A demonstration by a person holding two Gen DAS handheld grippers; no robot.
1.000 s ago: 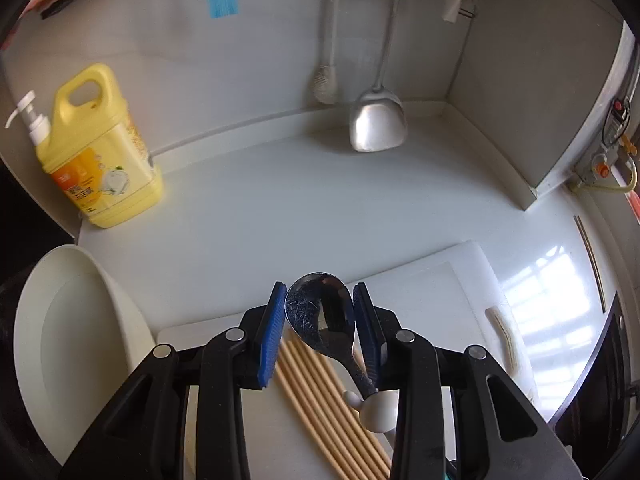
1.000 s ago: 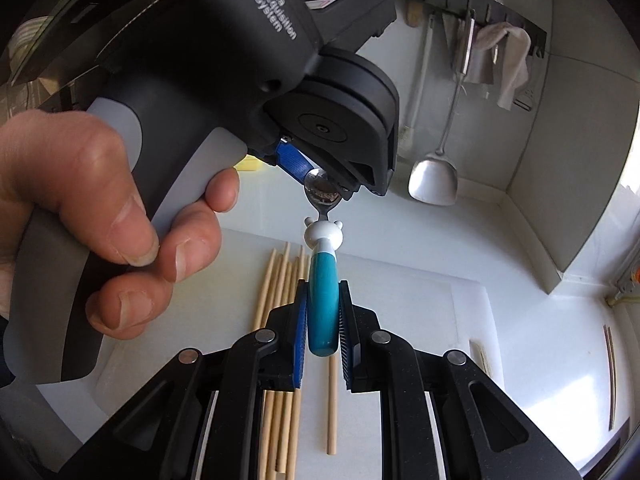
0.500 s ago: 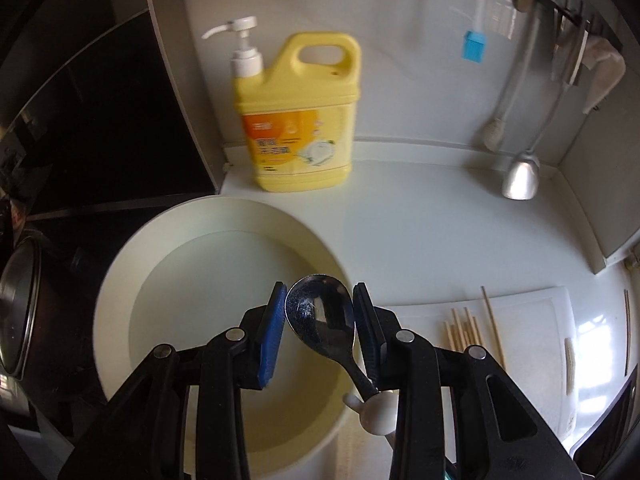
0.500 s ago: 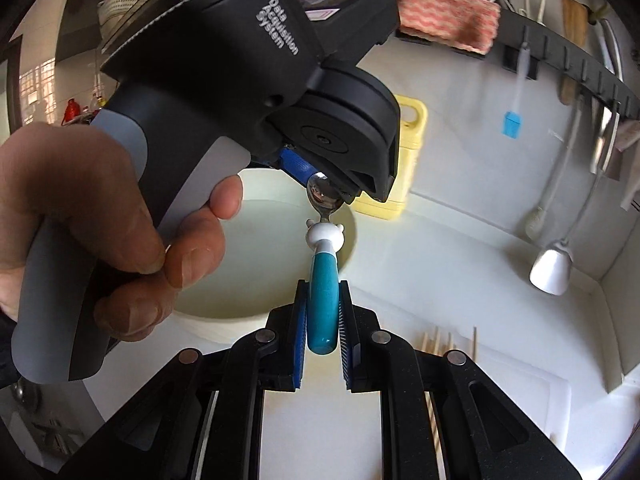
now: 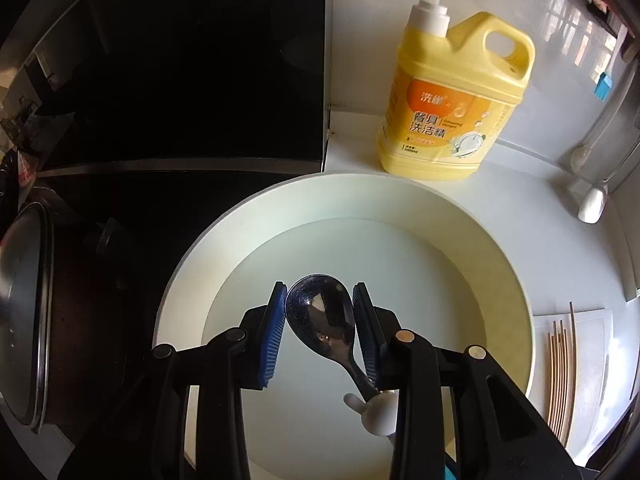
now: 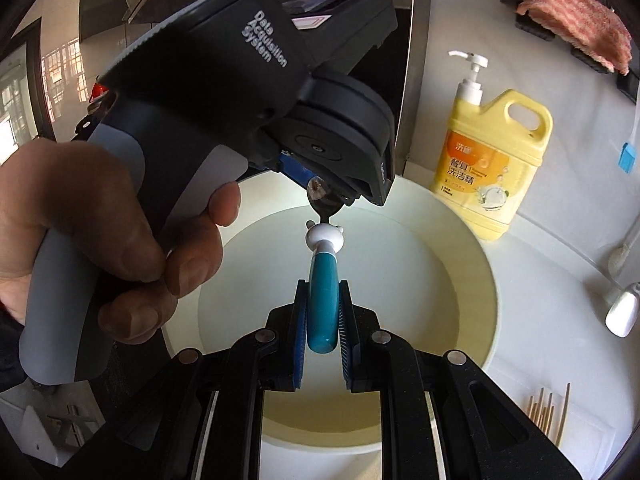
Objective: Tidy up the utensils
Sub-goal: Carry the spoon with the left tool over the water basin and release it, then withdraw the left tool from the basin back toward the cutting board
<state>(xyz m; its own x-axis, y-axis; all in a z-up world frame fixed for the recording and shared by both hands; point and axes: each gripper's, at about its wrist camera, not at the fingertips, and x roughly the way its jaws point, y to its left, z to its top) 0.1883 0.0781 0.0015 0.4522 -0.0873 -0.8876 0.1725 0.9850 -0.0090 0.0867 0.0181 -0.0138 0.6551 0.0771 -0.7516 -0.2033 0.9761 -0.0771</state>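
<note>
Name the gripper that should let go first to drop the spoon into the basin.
Probably left. The left gripper pinches only the spoon bowl, while the right gripper clamps the teal handle over the basin, so it could lower and release it with control.

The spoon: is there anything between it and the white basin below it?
Nothing visible. The spoon, held by both the left gripper and the right gripper, hangs directly over the white basin, whose inside looks bare.

A yellow soap bottle with a white pump stands at the back of the counter. A pink cloth hangs high on the wall.
</note>
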